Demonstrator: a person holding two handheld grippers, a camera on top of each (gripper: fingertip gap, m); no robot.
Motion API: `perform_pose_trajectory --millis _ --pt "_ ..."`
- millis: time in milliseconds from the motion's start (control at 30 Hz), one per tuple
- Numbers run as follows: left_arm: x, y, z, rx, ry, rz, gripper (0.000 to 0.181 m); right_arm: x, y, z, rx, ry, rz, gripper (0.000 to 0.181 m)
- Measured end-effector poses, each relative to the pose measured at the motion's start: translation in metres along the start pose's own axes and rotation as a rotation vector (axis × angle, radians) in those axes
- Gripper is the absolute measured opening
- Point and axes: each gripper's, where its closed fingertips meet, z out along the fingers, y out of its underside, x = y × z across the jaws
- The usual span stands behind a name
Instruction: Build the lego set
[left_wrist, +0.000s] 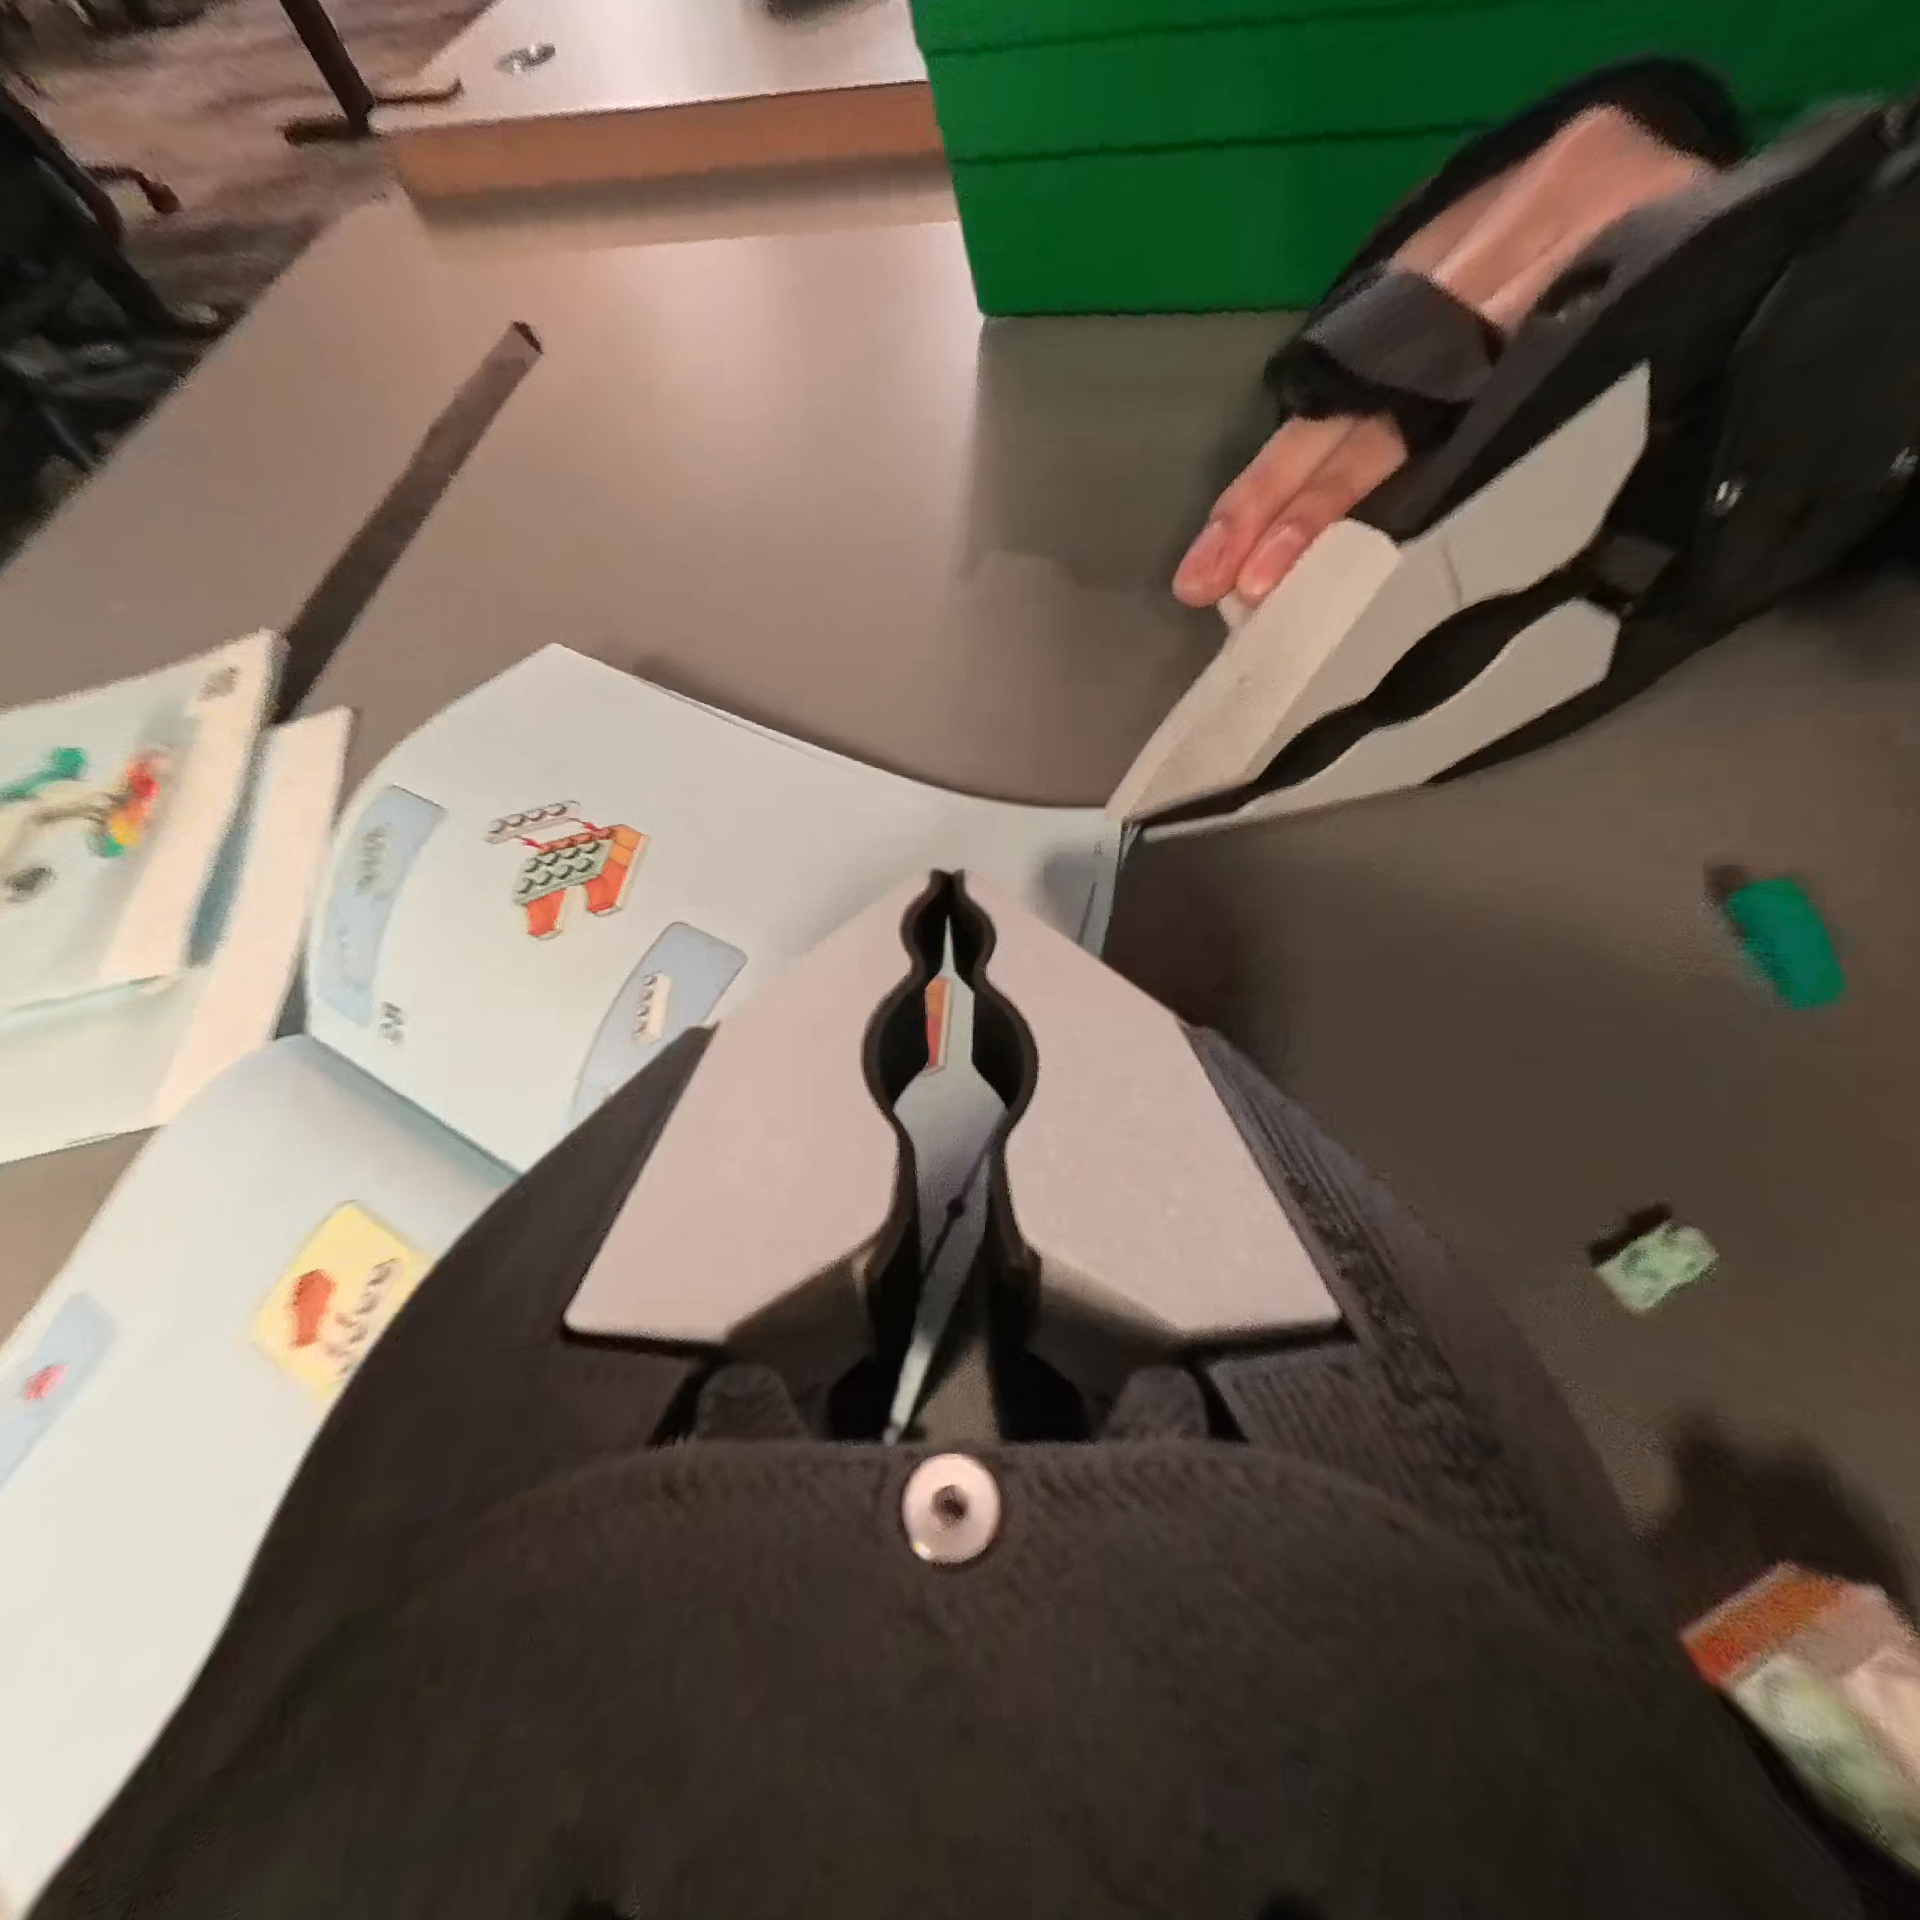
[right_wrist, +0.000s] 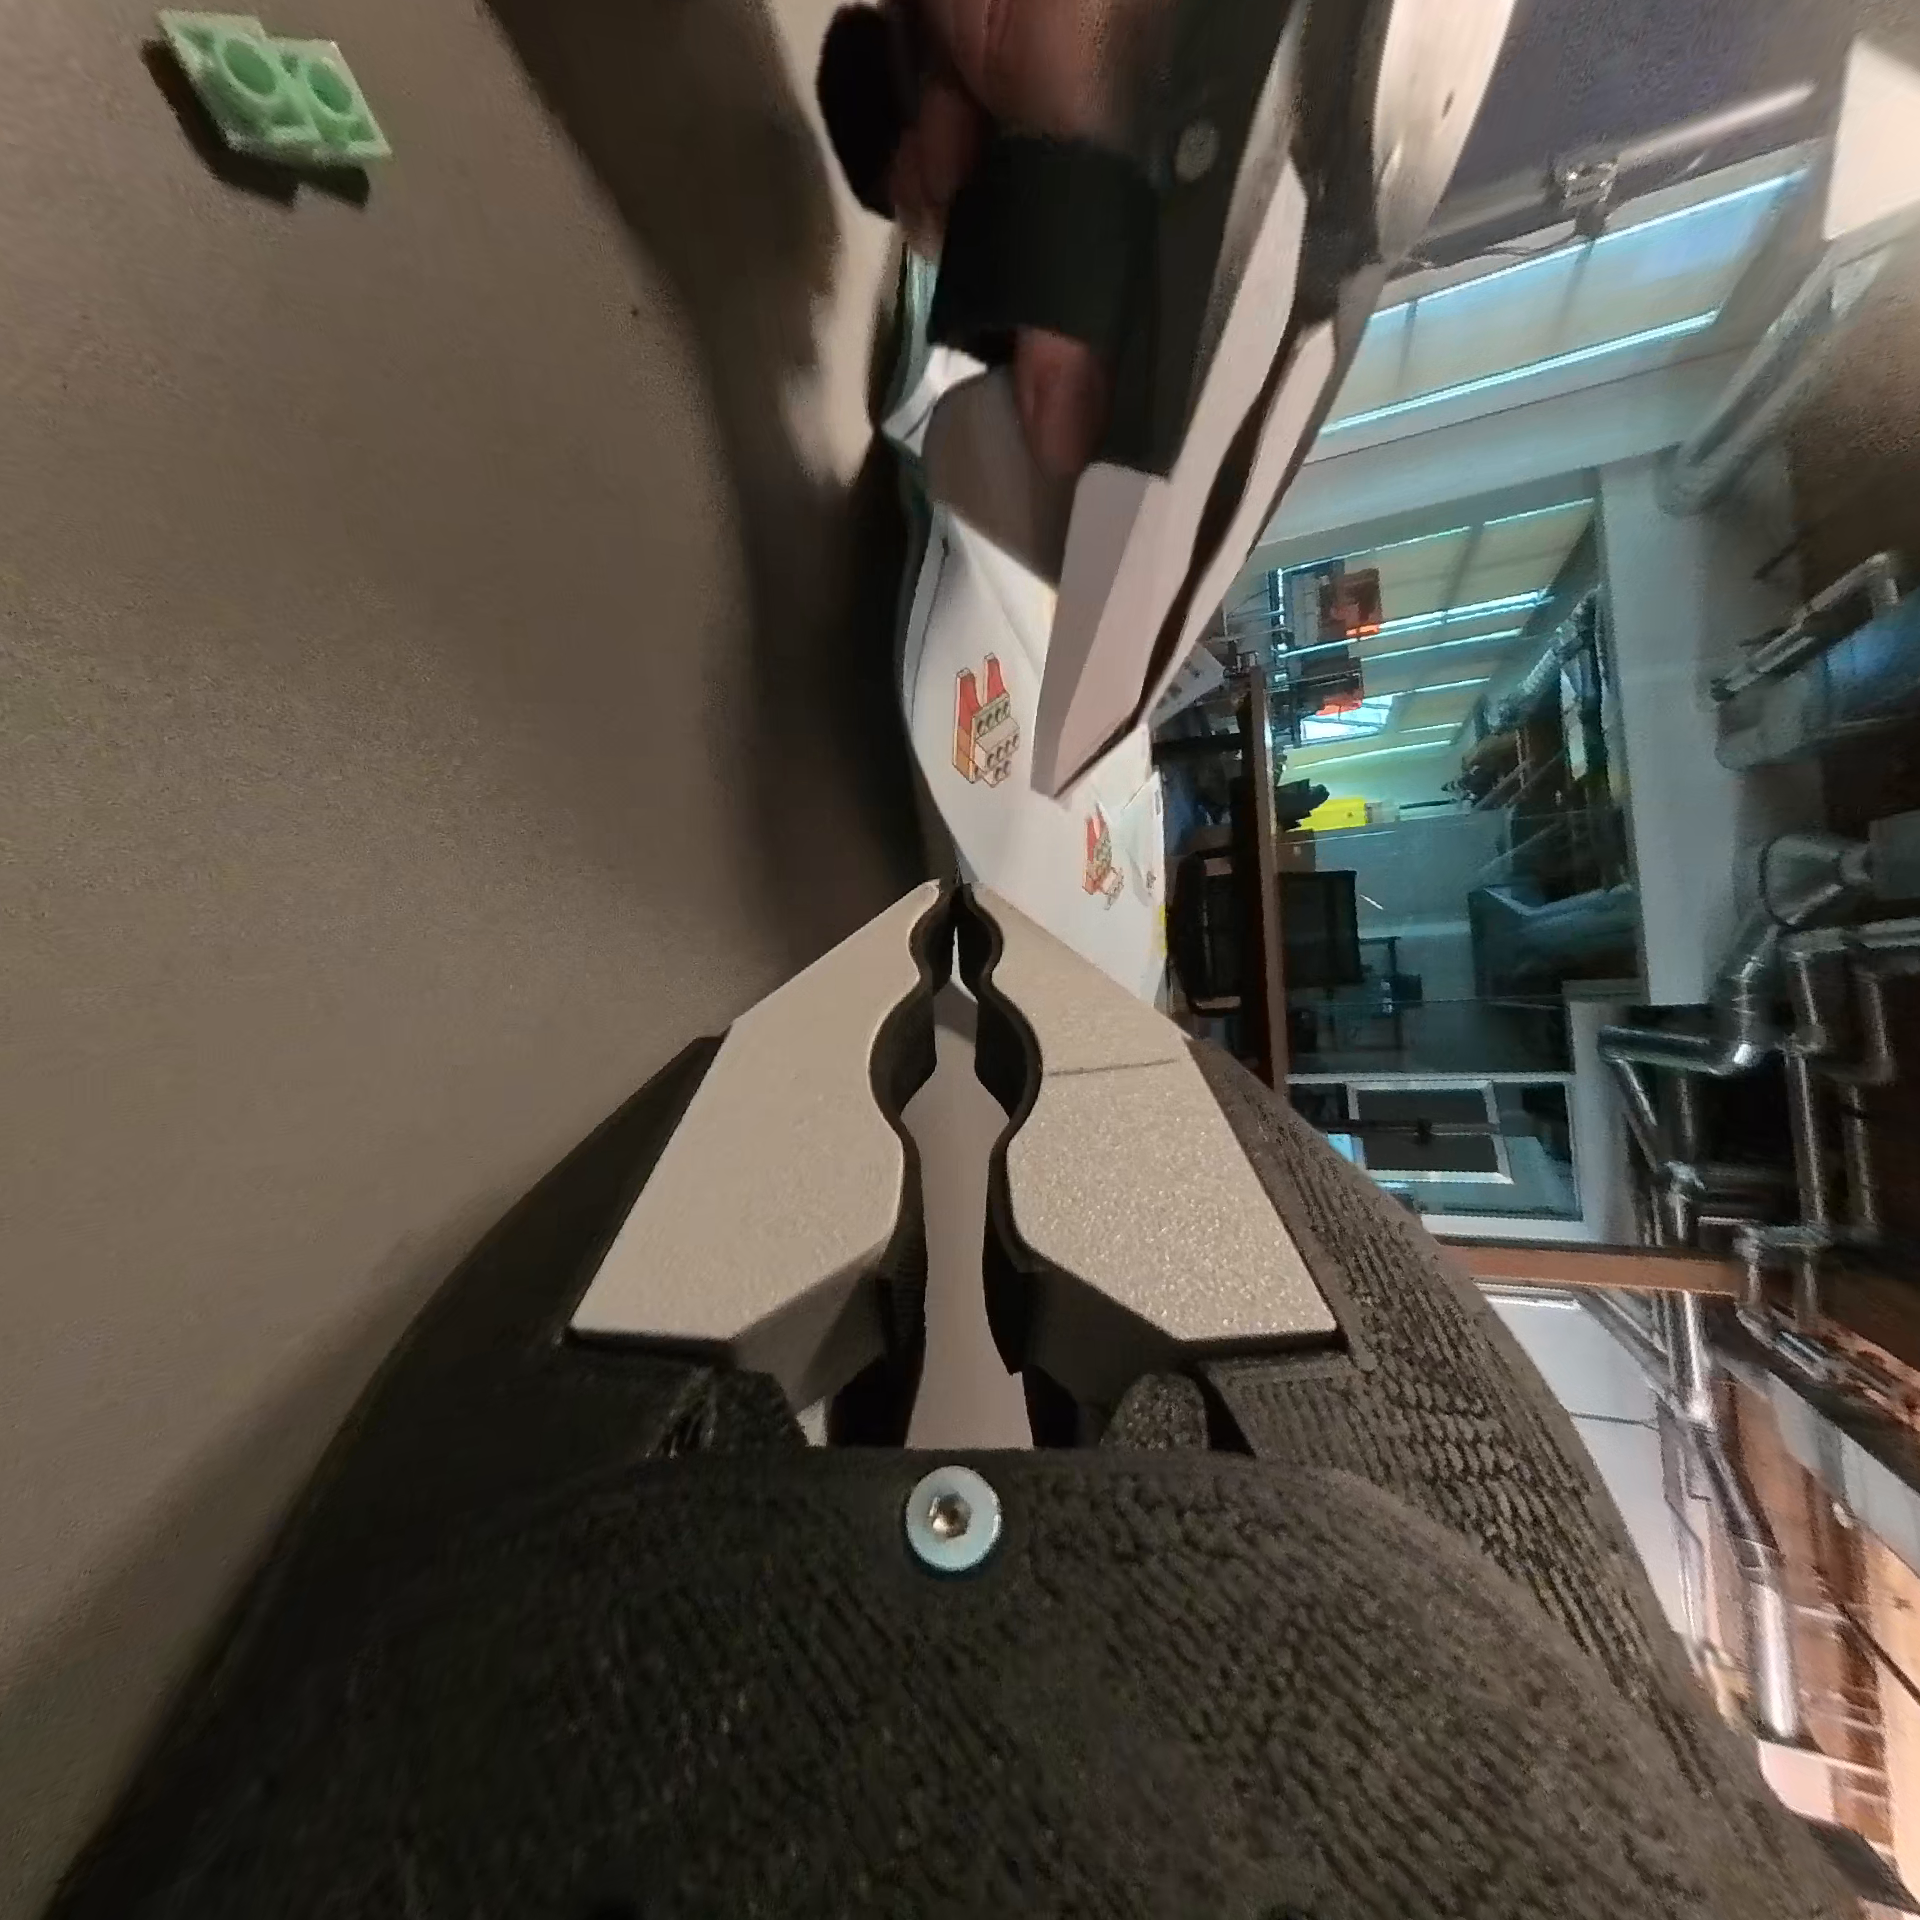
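An open light-blue instruction booklet (left_wrist: 644, 790) lies on the grey table (left_wrist: 779, 447). My left gripper (left_wrist: 951, 885) is low over its right page with the jaws closed, and a thin page runs edge-on between the fingers. My right gripper (left_wrist: 1127, 819) is shut on the far right corner of that page, lifting it. In the right wrist view my right gripper (right_wrist: 954, 896) pinches the page edge, with the booklet (right_wrist: 987, 623) beyond it and the left gripper (right_wrist: 1070, 769) above it. A light green plate (left_wrist: 1657, 1268) lies on the table, also in the right wrist view (right_wrist: 275, 94).
A teal piece (left_wrist: 1782, 940) lies right of the booklet. A blurred orange and white brick cluster (left_wrist: 1808, 1683) sits at the bottom right. A second booklet (left_wrist: 114, 821) lies at the left. A dark bar (left_wrist: 405, 520) and a green box (left_wrist: 1351, 156) stand farther back. Left tips and right tips are each some 12 cm from the light green plate (left_wrist: 1657, 1268). The right camera catches it too, in the right wrist view (right_wrist: 299, 92).
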Motion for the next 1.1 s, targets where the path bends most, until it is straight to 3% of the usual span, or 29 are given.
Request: perform_pose_trajectory --millis 33,100,233,567,733,1100 --pt "0.001 0.002 -0.003 -0.002 -0.008 0.055 0.000 -0.001 0.000 0.000 -0.003 -0.006 0.001 0.000" --pt "0.006 0.006 -0.006 -0.019 0.005 0.158 0.020 -0.002 0.001 0.000 -0.004 -0.011 0.005 0.000" --pt "0.007 0.024 -0.009 -0.117 0.004 0.290 0.033 -0.002 0.001 0.001 -0.006 -0.016 0.010 0.000" --pt "-0.002 0.033 -0.010 -0.184 -0.058 0.358 0.035 -0.004 0.002 0.001 -0.007 -0.024 0.012 0.000" --pt "0.008 0.026 -0.011 -0.124 0.014 0.301 0.040 -0.004 0.002 0.000 -0.009 -0.029 0.006 0.000" --pt "-0.011 0.024 -0.013 -0.110 -0.095 0.268 0.031 -0.008 0.001 0.000 -0.012 -0.046 -0.018 0.000"
